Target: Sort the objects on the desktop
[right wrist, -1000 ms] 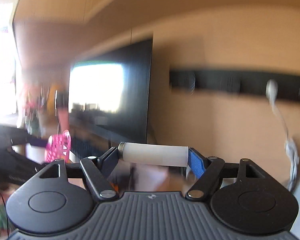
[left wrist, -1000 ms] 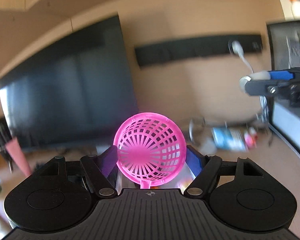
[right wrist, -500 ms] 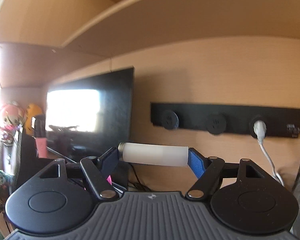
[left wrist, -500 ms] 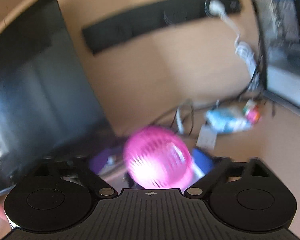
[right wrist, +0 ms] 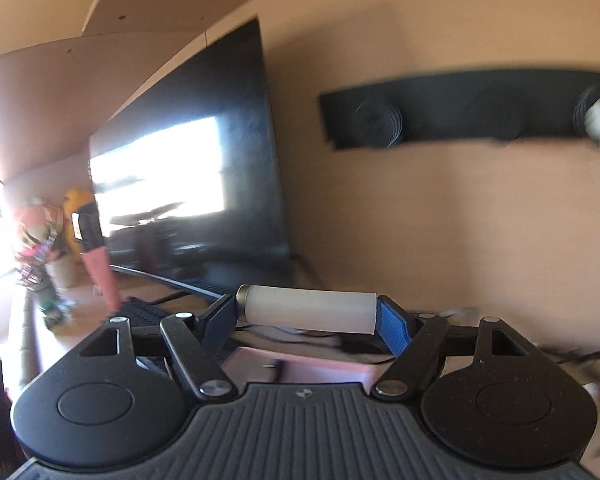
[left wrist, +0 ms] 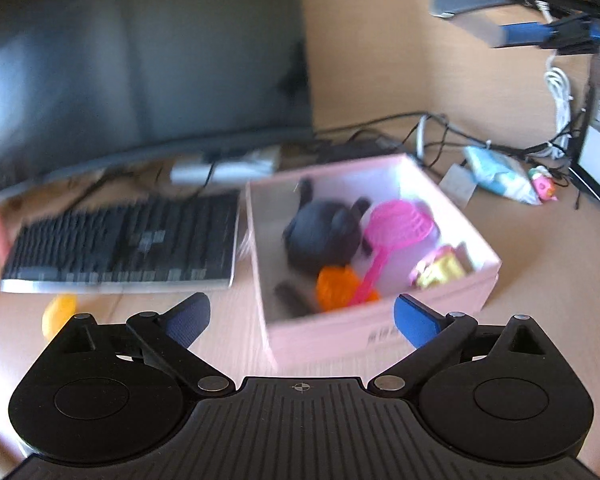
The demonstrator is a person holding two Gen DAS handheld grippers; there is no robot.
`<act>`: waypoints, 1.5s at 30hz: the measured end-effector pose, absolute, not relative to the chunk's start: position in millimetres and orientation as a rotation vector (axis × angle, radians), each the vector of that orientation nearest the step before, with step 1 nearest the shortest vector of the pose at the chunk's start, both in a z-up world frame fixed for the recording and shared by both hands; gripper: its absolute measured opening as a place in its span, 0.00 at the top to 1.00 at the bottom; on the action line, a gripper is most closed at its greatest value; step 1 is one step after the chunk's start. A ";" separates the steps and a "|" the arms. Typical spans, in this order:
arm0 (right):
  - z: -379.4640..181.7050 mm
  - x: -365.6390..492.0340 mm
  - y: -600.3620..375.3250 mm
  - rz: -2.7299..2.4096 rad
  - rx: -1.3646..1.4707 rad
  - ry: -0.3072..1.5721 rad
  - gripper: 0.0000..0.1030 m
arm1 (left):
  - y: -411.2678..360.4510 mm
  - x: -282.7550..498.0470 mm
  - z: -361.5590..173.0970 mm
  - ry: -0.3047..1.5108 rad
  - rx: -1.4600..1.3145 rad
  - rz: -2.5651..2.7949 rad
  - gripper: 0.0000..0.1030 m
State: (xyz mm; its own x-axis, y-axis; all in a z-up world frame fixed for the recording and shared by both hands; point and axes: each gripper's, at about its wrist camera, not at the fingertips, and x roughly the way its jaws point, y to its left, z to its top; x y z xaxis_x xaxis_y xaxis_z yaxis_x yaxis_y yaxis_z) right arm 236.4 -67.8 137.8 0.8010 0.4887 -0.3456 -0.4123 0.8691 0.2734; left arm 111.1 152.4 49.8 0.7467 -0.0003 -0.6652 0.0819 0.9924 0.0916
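A pink box (left wrist: pixel 384 320) stands on the desk in the left wrist view. Inside it lie a pink mesh scoop (left wrist: pixel 396 228), a black round object (left wrist: pixel 320 236), an orange mesh toy (left wrist: pixel 336 286) and a small pink-and-yellow item (left wrist: pixel 440 268). My left gripper (left wrist: pixel 302 316) hangs over the box's near wall, its jaws still opening, with nothing between them. My right gripper (right wrist: pixel 306 314) is shut on a white translucent tube (right wrist: pixel 308 308), held crosswise by its ends. The pink box (right wrist: pixel 300 368) shows just below those fingers. The right gripper (left wrist: pixel 540 34) also appears blurred at the upper right of the left wrist view.
A black keyboard (left wrist: pixel 124 240) lies left of the box before a dark monitor (left wrist: pixel 140 52). A yellow object (left wrist: pixel 58 314) sits near the keyboard's front. Cables (left wrist: pixel 440 132) and a blue-white packet (left wrist: pixel 500 176) lie behind the box. A black socket strip (right wrist: pixel 460 108) is on the wall.
The left gripper let go of the pink scoop, which now lies in the box, and tipped downward with jaws spread wide. The right gripper moved sideways, still holding the tube.
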 end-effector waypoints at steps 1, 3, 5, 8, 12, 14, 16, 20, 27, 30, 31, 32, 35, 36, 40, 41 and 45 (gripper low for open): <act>133.2 249.3 -62.1 0.517 0.212 0.443 0.26 | 156.5 105.3 47.8 0.741 0.098 -0.038 0.02; 120.2 278.9 -47.9 0.554 0.240 0.521 0.17 | 162.0 92.8 44.1 0.759 0.081 -0.035 0.01; 107.6 294.2 -38.8 0.507 0.242 0.564 0.15 | 165.0 82.5 38.6 0.778 0.071 -0.030 0.01; 90.5 293.6 -39.1 0.499 0.270 0.609 0.15 | 165.2 73.3 28.3 0.815 0.048 -0.034 0.00; 63.2 271.4 -52.1 0.430 0.205 0.663 0.13 | 156.7 68.3 12.2 0.849 0.007 -0.016 0.00; 46.6 259.4 -65.7 0.367 0.148 0.685 0.09 | 149.7 67.1 8.2 0.844 -0.031 -0.006 0.00; 29.4 251.2 -81.8 0.296 0.095 0.715 0.08 | 141.4 62.1 6.0 0.824 -0.061 -0.003 0.00; 5.3 237.8 -114.2 0.148 -0.002 0.730 0.08 | 121.8 50.9 -0.2 0.799 -0.069 -0.004 0.00; 1.2 270.0 -135.5 0.052 -0.107 0.632 0.10 | 98.5 35.9 -1.9 0.828 -0.030 -0.040 0.00; -0.5 295.7 -137.0 0.050 -0.076 0.618 0.10 | 99.9 29.0 1.9 0.831 -0.024 -0.012 0.00; 0.1 305.8 -138.3 0.040 -0.069 0.608 0.10 | 102.1 27.2 3.0 0.835 -0.026 0.000 0.00; 2.4 314.1 -140.5 0.029 -0.055 0.601 0.10 | 104.6 25.3 3.7 0.840 -0.029 0.013 0.00; 7.1 344.4 -159.1 -0.021 0.046 0.591 0.15 | 112.6 21.1 2.3 0.868 -0.046 0.056 0.00; 6.7 355.9 -166.1 -0.038 0.085 0.604 0.16 | 115.0 19.8 1.2 0.878 -0.052 0.068 0.00; -9.8 380.3 -184.3 -0.022 0.192 0.743 0.36 | 120.0 17.9 -2.8 0.912 -0.069 0.086 0.00; -11.4 373.3 -182.0 -0.005 0.181 0.736 0.37 | 118.7 19.1 -3.9 0.916 -0.068 0.082 0.00; -12.6 324.5 -164.2 0.099 0.102 0.726 0.40 | 101.7 30.2 -10.5 0.936 -0.046 0.025 0.00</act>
